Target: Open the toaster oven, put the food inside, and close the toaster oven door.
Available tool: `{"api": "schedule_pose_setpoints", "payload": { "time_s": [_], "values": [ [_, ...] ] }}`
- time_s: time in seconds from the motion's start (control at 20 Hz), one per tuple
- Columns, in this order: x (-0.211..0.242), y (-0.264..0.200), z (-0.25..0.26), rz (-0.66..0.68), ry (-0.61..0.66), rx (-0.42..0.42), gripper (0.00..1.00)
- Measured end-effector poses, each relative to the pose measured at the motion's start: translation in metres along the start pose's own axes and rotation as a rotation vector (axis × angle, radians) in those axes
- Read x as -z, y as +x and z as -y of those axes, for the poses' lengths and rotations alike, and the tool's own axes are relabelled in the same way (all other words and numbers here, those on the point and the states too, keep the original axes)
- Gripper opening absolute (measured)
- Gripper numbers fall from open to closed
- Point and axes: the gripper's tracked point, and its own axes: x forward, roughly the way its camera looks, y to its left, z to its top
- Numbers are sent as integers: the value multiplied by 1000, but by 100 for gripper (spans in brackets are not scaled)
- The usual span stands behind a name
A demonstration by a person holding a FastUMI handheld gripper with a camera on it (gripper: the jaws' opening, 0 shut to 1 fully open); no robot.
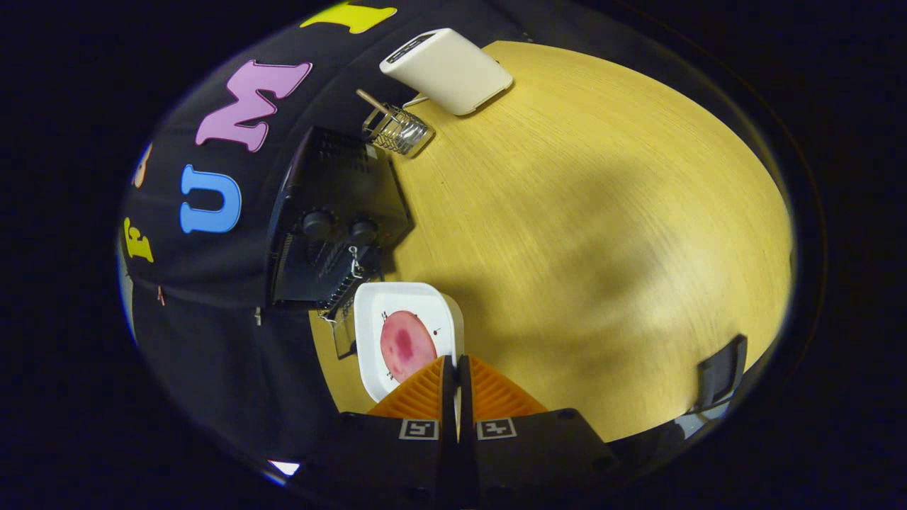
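Note:
A white square plate (372, 312) carries a round pink slice of food (406, 345). My gripper (457, 365) is shut on the plate's rim, both fingers pressed close together on its near edge. Just beyond the plate stands the black toaster oven (340, 191) with two knobs (317, 224) on its front. Its glass door (341, 333) looks swung open beside the plate, and a wire rack (339, 287) shows at the opening. The plate's far corner is close to the oven's opening.
The wooden table (581, 234) stretches wide to the right of the oven. Behind the oven stand a small wire holder with a wooden stick (397, 129) and a white box-shaped device (448, 69). A dark object (720, 372) sits at the table's near edge.

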Motion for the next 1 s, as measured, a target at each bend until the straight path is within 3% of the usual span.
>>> {"api": "schedule_pose_setpoints", "payload": {
  "time_s": [0.45, 1.0],
  "values": [
    [45, 65, -108, 129, 214, -74, 5],
    [2, 154, -175, 388, 484, -12, 5]
  ]
}}
